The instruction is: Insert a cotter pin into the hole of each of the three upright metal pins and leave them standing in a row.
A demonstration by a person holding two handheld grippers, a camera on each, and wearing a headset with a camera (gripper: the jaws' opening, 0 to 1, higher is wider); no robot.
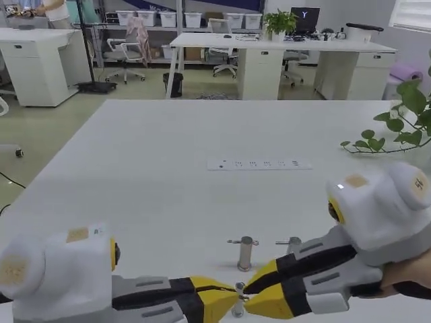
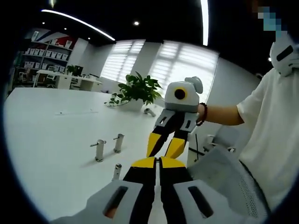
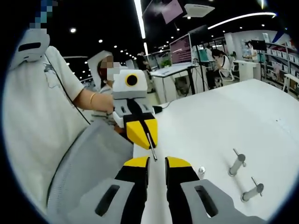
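Two upright metal pins [image 1: 246, 252] [image 1: 293, 243] stand side by side on the white table [image 1: 168, 188], each with a cotter pin through its top. A third metal pin [image 1: 238, 291] stands nearer, between the two grippers' tips, with no cotter pin in it. My left gripper [image 1: 227, 296] comes in from the left. In the right gripper view this left gripper [image 3: 142, 135] is shut on a thin cotter pin [image 3: 150, 148] that sticks out of its tips. My right gripper [image 3: 157, 163] is open, nothing between its fingers, with the bare pin [image 3: 202, 171] just to its right.
A power strip [image 1: 259, 164] lies flat at mid-table. A potted plant [image 1: 404, 124] trails over the right edge. Desks, chairs and shelves stand beyond the far edge. A grey mesh chair back [image 2: 224, 177] is close behind the grippers.
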